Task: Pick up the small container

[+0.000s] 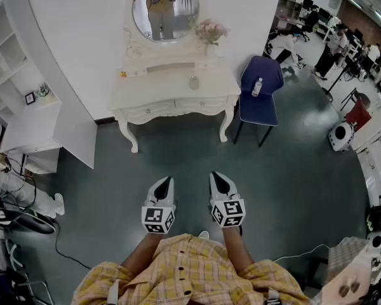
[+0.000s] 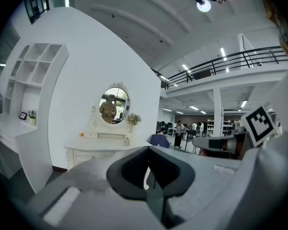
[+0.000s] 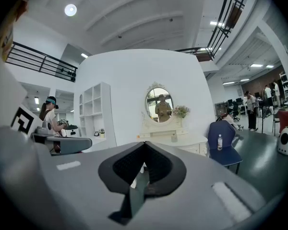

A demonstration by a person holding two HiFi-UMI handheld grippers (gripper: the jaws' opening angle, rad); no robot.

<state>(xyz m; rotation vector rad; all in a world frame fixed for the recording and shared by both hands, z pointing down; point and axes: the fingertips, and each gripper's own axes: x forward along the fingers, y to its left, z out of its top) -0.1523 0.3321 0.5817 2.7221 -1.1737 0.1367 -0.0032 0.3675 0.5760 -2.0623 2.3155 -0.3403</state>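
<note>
Small container [image 1: 193,82]: a small, pale grey item, seen from above as a rounded oval; in the right gripper view [image 3: 174,137] it is seen as a short upright shape. Finer detail is too small to be made out.
Place of the container: it is set on the surface of the white dressing table [image 1: 146,88], right of centre and toward the front edge, in front of the oval mirror [image 1: 165,8]. The flowers [image 1: 211,30] are behind it and a little to the right.
Left gripper [image 1: 164,184]: it is held low over the dark floor, pointed at the dressing table and well apart from it. The jaws are closed, with the dark pads met and nothing between them, as shown in the left gripper view [image 2: 148,174].
Right gripper [image 1: 220,182]: it is held just beside the left one, level with it. The jaws are closed on nothing [image 3: 143,169].
Blue chair [image 1: 260,91]: it is placed just right of the dressing table, and a clear bottle [image 1: 257,86] is stood on its seat.
Shelf unit [image 1: 13,62]: it is white and set against the wall at the left.
</note>
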